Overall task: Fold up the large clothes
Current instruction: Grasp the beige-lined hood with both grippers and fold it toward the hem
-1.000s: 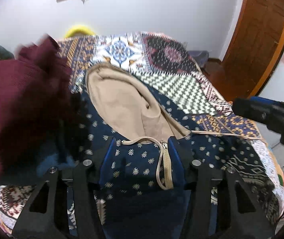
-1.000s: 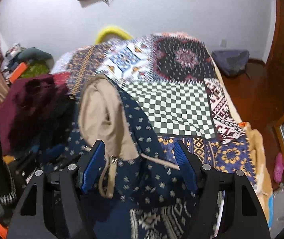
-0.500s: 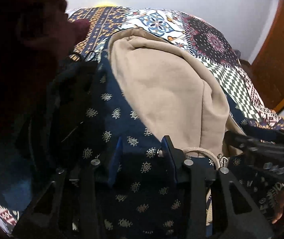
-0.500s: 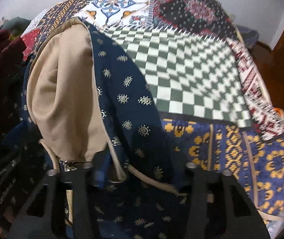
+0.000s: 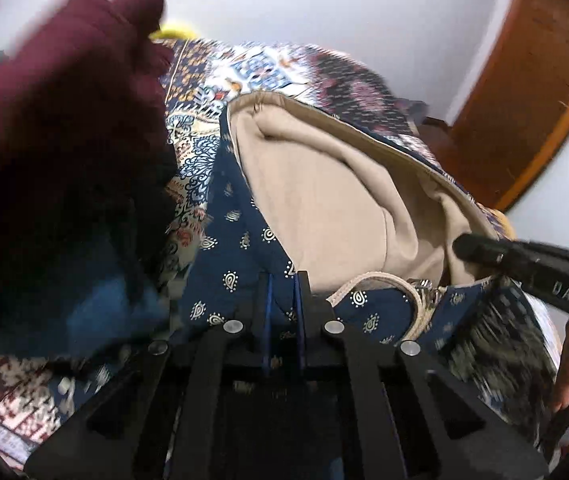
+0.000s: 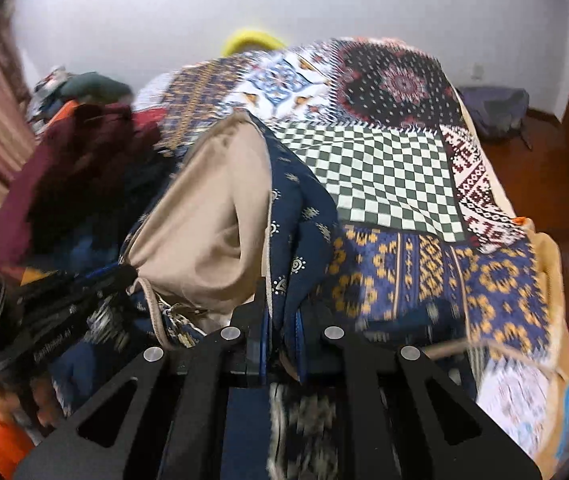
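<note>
Both the left gripper (image 5: pixel 282 304) and the right gripper (image 6: pixel 282 320) pinch the blue hoodie (image 5: pixel 240 264) tight, so they should lift together and keep it flat over the bed (image 6: pixel 384 184).

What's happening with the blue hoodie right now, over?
Left gripper shut on the navy hoodie, left of the collar. Right gripper shut on its other front edge. Tan-lined hood gapes open. Maroon garment crowds the left side.

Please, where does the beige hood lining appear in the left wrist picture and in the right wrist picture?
Left wrist view: the hood lining fills the centre, above the left hand-held gripper.
Right wrist view: the hood lining lies left of centre, above the right hand-held gripper.
Shared landmark: the maroon garment, left of the lining in both views.
</note>
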The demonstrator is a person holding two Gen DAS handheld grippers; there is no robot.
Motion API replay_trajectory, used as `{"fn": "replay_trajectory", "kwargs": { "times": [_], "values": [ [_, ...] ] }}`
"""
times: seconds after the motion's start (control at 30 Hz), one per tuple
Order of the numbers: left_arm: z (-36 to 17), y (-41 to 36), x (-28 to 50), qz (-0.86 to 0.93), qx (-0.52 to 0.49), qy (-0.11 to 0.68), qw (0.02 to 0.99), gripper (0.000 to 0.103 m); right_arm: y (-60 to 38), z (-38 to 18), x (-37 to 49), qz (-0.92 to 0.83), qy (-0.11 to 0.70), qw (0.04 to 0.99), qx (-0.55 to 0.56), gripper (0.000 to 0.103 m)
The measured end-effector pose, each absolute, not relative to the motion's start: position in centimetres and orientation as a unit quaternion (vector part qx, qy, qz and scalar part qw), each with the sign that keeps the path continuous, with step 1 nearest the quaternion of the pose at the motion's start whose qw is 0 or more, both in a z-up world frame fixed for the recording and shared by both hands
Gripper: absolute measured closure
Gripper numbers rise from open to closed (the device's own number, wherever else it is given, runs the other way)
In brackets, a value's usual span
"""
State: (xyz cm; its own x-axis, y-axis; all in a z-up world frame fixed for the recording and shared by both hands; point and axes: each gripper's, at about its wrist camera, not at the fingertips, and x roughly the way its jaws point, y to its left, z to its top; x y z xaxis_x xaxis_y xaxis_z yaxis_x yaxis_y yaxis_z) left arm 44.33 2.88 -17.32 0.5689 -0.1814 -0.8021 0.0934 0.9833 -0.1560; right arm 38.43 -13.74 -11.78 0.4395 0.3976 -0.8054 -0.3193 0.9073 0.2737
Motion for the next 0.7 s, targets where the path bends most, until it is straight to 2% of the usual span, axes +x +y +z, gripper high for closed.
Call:
{"fn": "replay_trajectory", "kwargs": {
  "times": [0.17,0.37,0.4,0.57,0.63,0.7],
  "values": [
    [-15.6,3.7,39.2,-0.104,-0.052,0.452,0.884,0.095,-15.1,-12.0,34.2,0.221,0.491,0.842,0.03,0.094],
    [-17.1,3.2,34.6,-0.118,-0.02,0.47,0.874,0.094,-15.8,-15.1,32.4,0.203,0.528,0.824,-0.022,0.09],
    [-17.7,3.1,34.2,-0.116,-0.013,0.477,0.871,0.093,-15.8,-15.6,32.5,0.2,0.537,0.819,-0.025,0.085],
    [-21.1,3.3,33.4,-0.102,-0.011,0.533,0.84,0.091,-15.6,-15.3,32.3,0.19,0.546,0.815,-0.045,0.076],
    [-21.3,3.3,33.1,-0.096,-0.007,0.542,0.835,0.09,-15.5,-14.3,32.2,0.183,0.533,0.824,-0.056,0.064],
    [-20.8,3.4,33.0,-0.084,0.011,0.539,0.838,0.09,-15.6,-13.3,32.0,0.183,0.516,0.835,-0.061,0.058]
  ]
}}
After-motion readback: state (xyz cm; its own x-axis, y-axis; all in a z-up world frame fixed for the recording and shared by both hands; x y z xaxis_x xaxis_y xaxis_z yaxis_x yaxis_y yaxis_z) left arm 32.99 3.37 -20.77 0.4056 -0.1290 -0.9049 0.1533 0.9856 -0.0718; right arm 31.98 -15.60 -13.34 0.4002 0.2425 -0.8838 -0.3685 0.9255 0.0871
